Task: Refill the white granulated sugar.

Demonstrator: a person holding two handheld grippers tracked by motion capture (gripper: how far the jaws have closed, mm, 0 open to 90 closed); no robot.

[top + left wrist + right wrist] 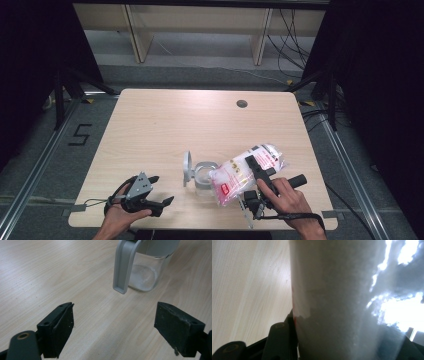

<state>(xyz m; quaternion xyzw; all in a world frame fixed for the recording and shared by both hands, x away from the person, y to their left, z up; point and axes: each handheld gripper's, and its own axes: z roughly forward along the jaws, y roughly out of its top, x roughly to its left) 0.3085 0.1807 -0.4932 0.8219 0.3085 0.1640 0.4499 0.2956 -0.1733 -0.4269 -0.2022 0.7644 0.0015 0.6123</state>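
On the pale wooden bench (165, 125), the right gripper (257, 167) clamps a plastic bag (245, 172) of what looks like white powder, tilted over the near-centre glass jar (204, 176); the left gripper (159, 192), near-left, gapes empty.

Recording lab: bare wooden table (165, 120), black curtains (30, 60), floor rails (35, 167), cables at one o'clock (292, 35).

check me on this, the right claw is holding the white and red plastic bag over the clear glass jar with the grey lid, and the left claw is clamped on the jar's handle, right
Not quite. The left claw is open and clamped on nothing: in the left gripper view its jaws stand wide apart, short of the clear glass jar with the grey lid. The rest holds: the right claw grips the white and red plastic bag over the jar, as the high view shows.
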